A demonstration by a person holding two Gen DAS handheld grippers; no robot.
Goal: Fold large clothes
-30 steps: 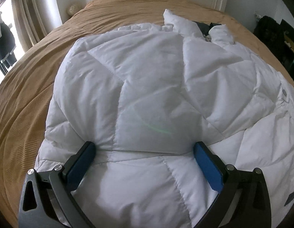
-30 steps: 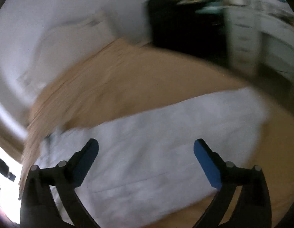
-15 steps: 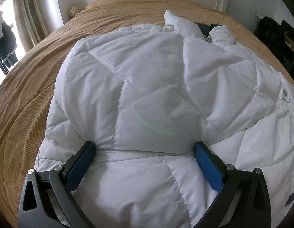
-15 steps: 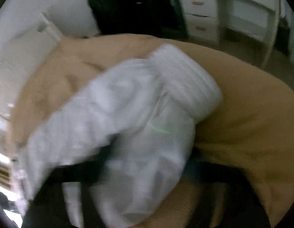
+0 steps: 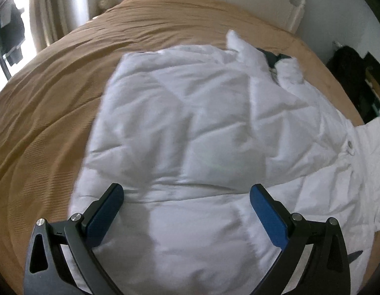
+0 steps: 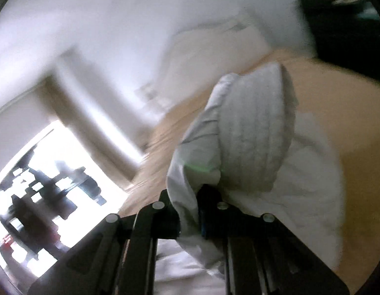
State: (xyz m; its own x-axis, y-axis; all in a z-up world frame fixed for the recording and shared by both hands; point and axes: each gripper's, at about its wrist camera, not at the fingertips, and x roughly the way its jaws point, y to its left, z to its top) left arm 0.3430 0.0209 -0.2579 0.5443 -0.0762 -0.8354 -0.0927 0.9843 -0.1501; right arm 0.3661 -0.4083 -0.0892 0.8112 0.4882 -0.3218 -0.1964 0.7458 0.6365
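A large white quilted down jacket [image 5: 190, 127] lies spread on a bed with a tan cover [image 5: 54, 93]. My left gripper [image 5: 187, 199] hovers just above the jacket's near part, jaws wide open, nothing between the blue pads [image 5: 266, 209]. In the blurred right wrist view my right gripper [image 6: 190, 211] is closing on the jacket's sleeve [image 6: 251, 135]: white fabric is pinched between its jaws and the ribbed cuff end stands up beyond them, lifted off the bed. That same sleeve shows as white cloth at the right edge [image 5: 372, 142] of the left wrist view.
A white headboard [image 5: 295, 7] stands at the bed's far end. Curtains [image 5: 54, 12] and a bright window are at the left. Dark furniture [image 5: 354, 73] sits by the bed's right side. A dark lining shows at the jacket's collar [image 5: 273, 59].
My right gripper went from wide open above the jacket to clamped on the sleeve, then swung round and lifted it. The left gripper backed off and rose a little, staying open.
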